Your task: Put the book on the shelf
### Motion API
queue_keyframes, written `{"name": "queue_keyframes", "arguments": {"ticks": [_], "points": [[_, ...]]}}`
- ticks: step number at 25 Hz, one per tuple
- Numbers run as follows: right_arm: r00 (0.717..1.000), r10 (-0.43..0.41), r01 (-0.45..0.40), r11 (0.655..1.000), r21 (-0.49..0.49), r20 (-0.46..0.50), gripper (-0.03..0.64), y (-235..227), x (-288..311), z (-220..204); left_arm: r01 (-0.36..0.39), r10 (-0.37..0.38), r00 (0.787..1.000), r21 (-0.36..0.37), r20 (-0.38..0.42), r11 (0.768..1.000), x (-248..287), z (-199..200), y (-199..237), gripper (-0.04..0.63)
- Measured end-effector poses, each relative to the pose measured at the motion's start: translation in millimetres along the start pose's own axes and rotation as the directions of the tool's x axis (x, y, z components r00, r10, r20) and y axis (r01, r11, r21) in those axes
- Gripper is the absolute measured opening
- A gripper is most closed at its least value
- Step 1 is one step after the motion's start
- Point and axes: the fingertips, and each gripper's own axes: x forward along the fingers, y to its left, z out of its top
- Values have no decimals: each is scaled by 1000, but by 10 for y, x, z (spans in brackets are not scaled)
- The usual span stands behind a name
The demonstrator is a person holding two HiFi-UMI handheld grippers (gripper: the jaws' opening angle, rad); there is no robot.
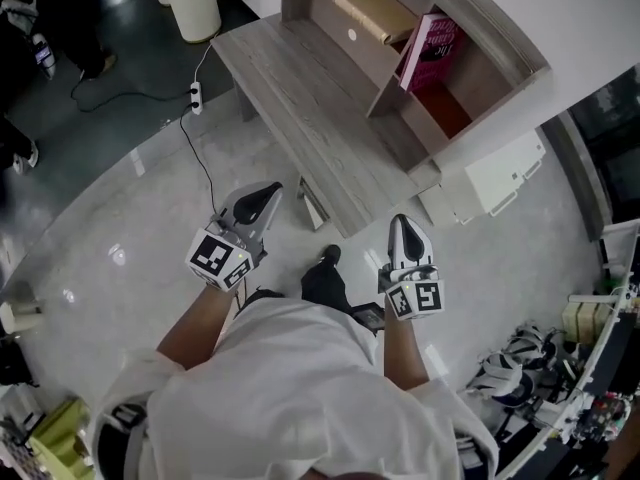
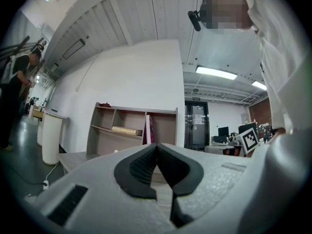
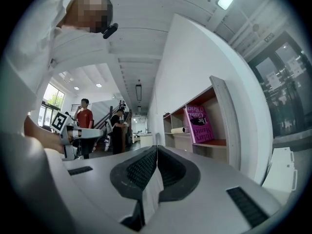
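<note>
A pink book point(image 1: 432, 50) stands leaning in the right compartment of the wooden shelf point(image 1: 500, 43) that sits on the grey-wood desk point(image 1: 300, 98). It also shows in the left gripper view as the pink book point(image 2: 147, 129) and in the right gripper view as the pink book point(image 3: 199, 123). My left gripper point(image 1: 268, 194) hangs over the floor short of the desk's near edge, jaws shut and empty point(image 2: 157, 146). My right gripper point(image 1: 401, 222) is level with it to the right, near the desk's corner, also shut on nothing point(image 3: 157, 148).
A tan roll point(image 1: 372, 13) lies in the shelf's middle compartment. A white bin point(image 1: 190, 3) and a power strip with its cable point(image 1: 196, 96) lie left of the desk. A white cabinet point(image 1: 495, 178) stands right of it, clutter point(image 1: 540, 368) further right. People point(image 3: 85, 126) stand far off.
</note>
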Motion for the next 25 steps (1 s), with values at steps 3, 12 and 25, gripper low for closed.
{"name": "queue_keyframes", "arguments": {"ticks": [3,12,25], "points": [[1000,-4,3,1000,-17,-24,15,241,-192,-61,-10,9,1000,-43,-6,999,-347,-144,-2,15],[999,-16,13,997,-71,-39,15,746,-691,65,13,-14,1000,-76,-15,997,-1037,-293,-302,15],[994,1,-10,997,-83,-106,15,876,-1084,92,0,-10,998,-145,-69,989,-1293,-538,-521,15]]}}
